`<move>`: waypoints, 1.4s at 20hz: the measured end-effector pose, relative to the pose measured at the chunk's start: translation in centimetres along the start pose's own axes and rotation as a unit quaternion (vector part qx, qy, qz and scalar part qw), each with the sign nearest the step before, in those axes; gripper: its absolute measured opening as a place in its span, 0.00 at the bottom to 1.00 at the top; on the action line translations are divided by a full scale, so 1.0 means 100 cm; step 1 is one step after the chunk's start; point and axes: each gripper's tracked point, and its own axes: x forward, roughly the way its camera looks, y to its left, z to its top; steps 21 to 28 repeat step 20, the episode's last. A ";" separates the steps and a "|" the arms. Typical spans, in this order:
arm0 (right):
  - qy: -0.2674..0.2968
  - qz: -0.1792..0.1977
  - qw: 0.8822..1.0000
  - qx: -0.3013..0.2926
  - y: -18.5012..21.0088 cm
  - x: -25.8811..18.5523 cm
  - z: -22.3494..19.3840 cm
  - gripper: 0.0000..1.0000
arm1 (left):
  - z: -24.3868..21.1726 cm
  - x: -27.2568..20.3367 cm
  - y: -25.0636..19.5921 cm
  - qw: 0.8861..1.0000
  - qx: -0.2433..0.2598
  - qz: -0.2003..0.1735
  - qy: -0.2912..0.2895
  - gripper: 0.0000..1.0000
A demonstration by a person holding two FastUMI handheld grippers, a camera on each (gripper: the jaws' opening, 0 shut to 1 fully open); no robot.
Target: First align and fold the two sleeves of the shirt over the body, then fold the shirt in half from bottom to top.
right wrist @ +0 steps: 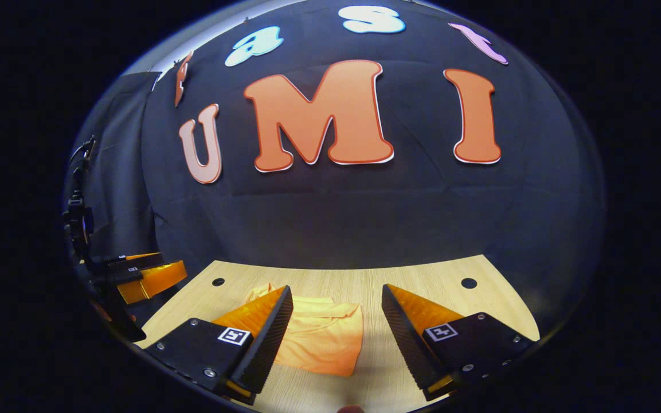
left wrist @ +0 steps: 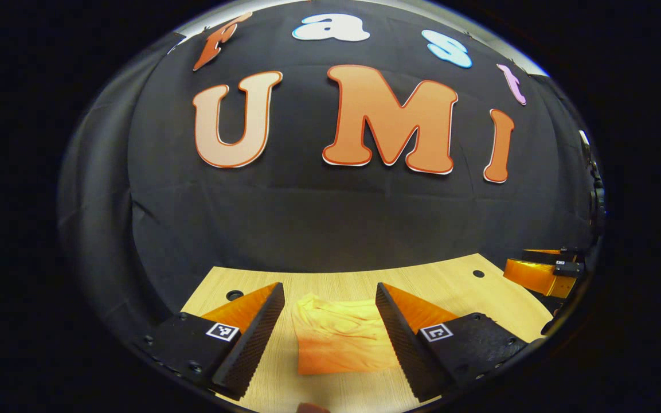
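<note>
Spreading wide: left gripper (left wrist: 330, 312) fingers stand released, far apart, nothing pressed between them; they hang above the table without touching cloth.
Left fingers' gap: the shirt (left wrist: 341, 335) lies framed between the two fingers, a folded orange-yellow bundle flat on the table (left wrist: 330, 284), its near edge straight, its far edge rumpled.
Left-side room: bare wood runs from the shirt's left edge under the left finger out to the table's left corner, where a round hole (left wrist: 234, 295) sits close to the edge.
Right-side room: past the right finger the wood stays bare up to another hole (left wrist: 478, 273) near the far edge; beyond it, at the table's right rim, the right gripper (left wrist: 542, 274) is seen side-on, held off the table.
Right gripper fingers: in the right gripper view the right gripper (right wrist: 336, 312) fingers are likewise released and wide, gripping nothing.
Right fingers' gap: the shirt (right wrist: 321, 338) lies toward the left finger, partly hidden behind it; its right edge ends short of the right finger, leaving a strip of bare wood between.
Far edge: table's back edge meets the black wall just past the shirt; holes (right wrist: 218, 281) (right wrist: 469, 283) mark both far corners.
Left of the left finger: the left gripper (right wrist: 147, 275) shows beside the table's edge, clear of the cloth.
</note>
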 end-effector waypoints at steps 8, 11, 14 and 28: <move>-0.067 0.021 0.997 -0.016 0.011 -0.040 0.024 0.96 | 0.009 -0.074 -0.022 0.998 -0.010 0.002 -0.065 0.99; -0.089 0.031 0.995 -0.021 0.016 -0.064 0.025 0.96 | 0.017 -0.091 -0.031 0.995 -0.017 0.001 -0.095 0.99; -0.105 0.039 0.994 -0.018 0.022 -0.077 0.025 0.96 | 0.017 -0.102 -0.041 0.994 -0.013 -0.002 -0.110 0.98; -0.112 0.052 0.992 -0.035 0.033 -0.092 0.011 0.96 | 0.008 -0.119 -0.067 0.993 -0.013 -0.024 -0.118 0.98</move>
